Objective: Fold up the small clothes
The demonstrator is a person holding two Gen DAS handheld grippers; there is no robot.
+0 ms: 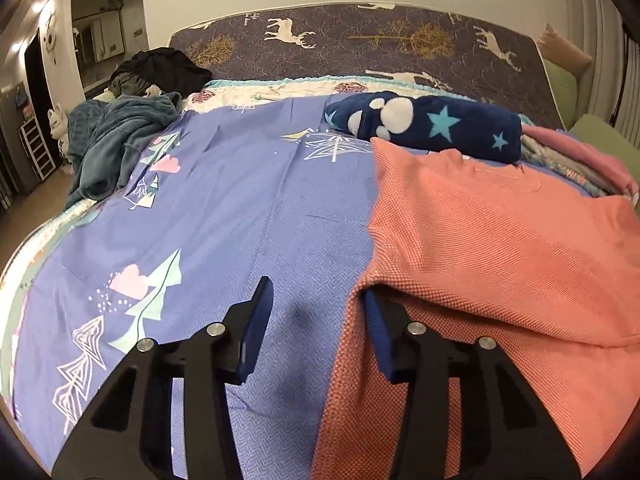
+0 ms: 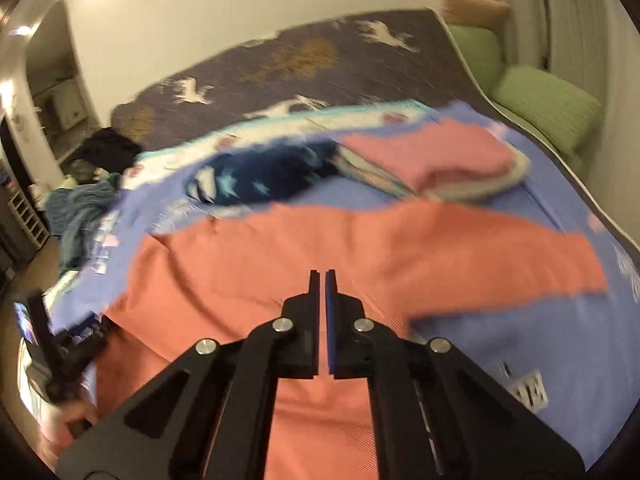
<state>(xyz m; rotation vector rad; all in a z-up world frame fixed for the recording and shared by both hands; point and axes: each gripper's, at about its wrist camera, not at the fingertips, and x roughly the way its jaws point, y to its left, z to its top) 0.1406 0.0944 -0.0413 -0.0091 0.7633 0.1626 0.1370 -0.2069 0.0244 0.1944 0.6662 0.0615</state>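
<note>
Left gripper (image 1: 316, 308) gapes beside coral shirt (image 1: 500, 240); right gripper (image 2: 322, 280) closed, empty; no readable writing.

I am in a home bedroom: before me is a bed (image 1: 240, 208) with a blue tree-print sheet, a mattress (image 1: 360, 44) with deer pattern leaning on the wall, green pillows (image 2: 548, 108), and piles of clothes (image 1: 120, 136).

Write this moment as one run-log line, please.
left gripper: open, beside coral knit shirt | right gripper: shut over it
</note>
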